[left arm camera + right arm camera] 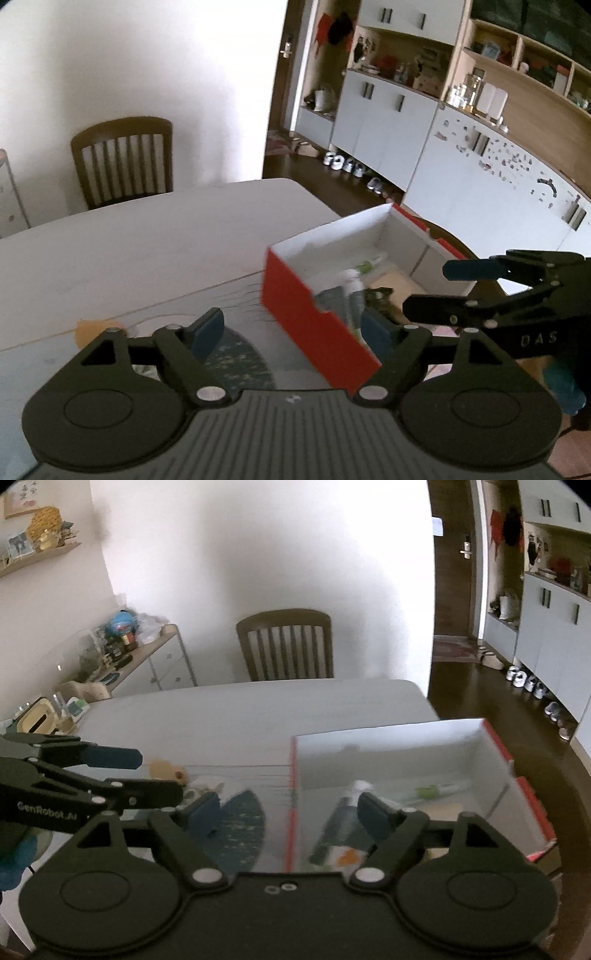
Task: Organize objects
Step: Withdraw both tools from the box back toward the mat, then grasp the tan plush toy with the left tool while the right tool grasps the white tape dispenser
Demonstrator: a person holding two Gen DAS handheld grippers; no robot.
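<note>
Left view, near: my left gripper (pixel 293 326) fills the foreground, jaws spread wide, nothing held; the red corner of the box (pixel 314 321) shows between the fingers, not pinched.
Left view, box: red outside, white inside, open-topped, on the right part of the bench (pixel 129 240); its far corner reaches the bench edge.
Left view, contents: a green-and-white tube (pixel 369 264) and a white-capped bottle (pixel 351 291) lie inside, blurred.
Left view, right side: my right gripper (pixel 428 288) reaches in over the box, jaws apart, empty.
Left view, beyond: a chair (pixel 123 162) at the far side of the bench.
Right view, near: my right gripper (pixel 291 812) wide open, holding nothing; the box wall (pixel 291 794) runs between its fingers, untouched.
Right view, box: tube (pixel 439 790) near the far wall, bottle (pixel 343 819) nearer me.
Right view, left side: my left gripper (pixel 159 773) enters open and empty, above a dark blue fan-shaped mat (pixel 240 830) on the bench (pixel 240 720).
Right view, beyond: chair (pixel 286 646).
</note>
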